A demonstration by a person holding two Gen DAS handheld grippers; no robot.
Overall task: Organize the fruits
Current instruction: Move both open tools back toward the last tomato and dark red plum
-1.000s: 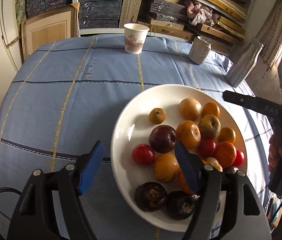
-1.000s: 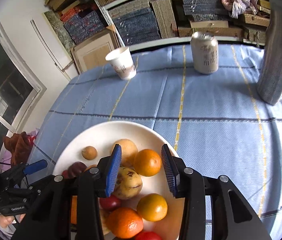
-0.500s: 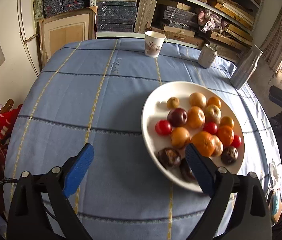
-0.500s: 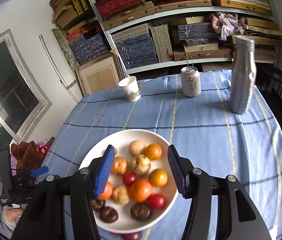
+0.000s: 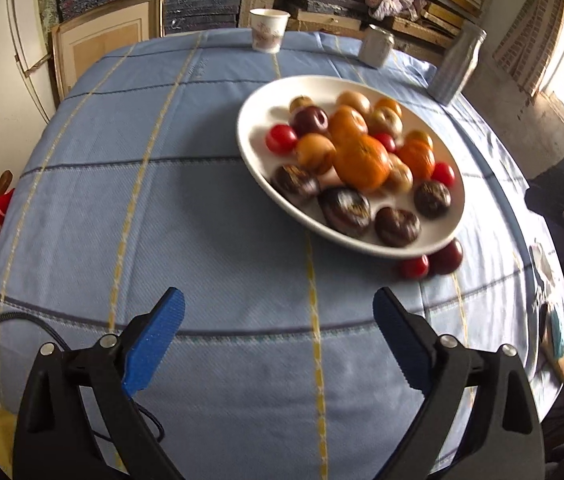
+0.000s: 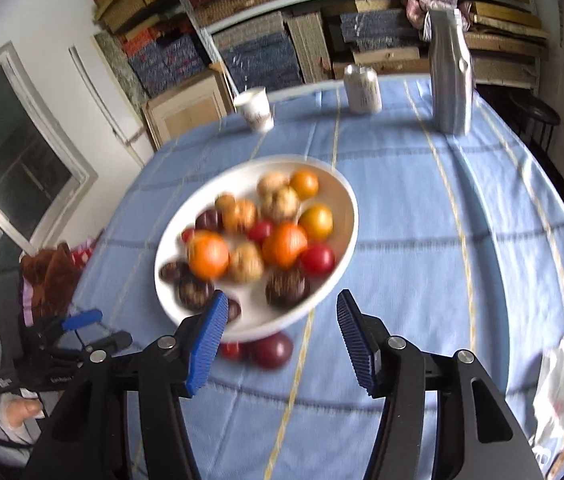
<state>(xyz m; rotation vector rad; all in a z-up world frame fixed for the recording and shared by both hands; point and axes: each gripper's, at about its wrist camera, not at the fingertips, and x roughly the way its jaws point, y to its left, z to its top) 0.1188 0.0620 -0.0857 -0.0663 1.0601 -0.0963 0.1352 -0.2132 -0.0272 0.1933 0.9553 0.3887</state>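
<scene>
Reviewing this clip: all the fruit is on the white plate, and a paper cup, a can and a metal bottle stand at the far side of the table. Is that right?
Not quite. Two fruits lie on the cloth beside the plate's near rim: a small red one and a dark red one. The right wrist view shows them, the left wrist view too. The cup, can and bottle are as stated.

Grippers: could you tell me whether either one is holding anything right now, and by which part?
Nothing is held: the left gripper and right gripper are both empty, jaws apart over the tablecloth.

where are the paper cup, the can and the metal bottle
paper cup (image 5: 268, 32) left wrist view, its printed side
can (image 6: 362, 90) right wrist view, middle of its body
metal bottle (image 6: 450, 80) right wrist view, middle of its body
</scene>
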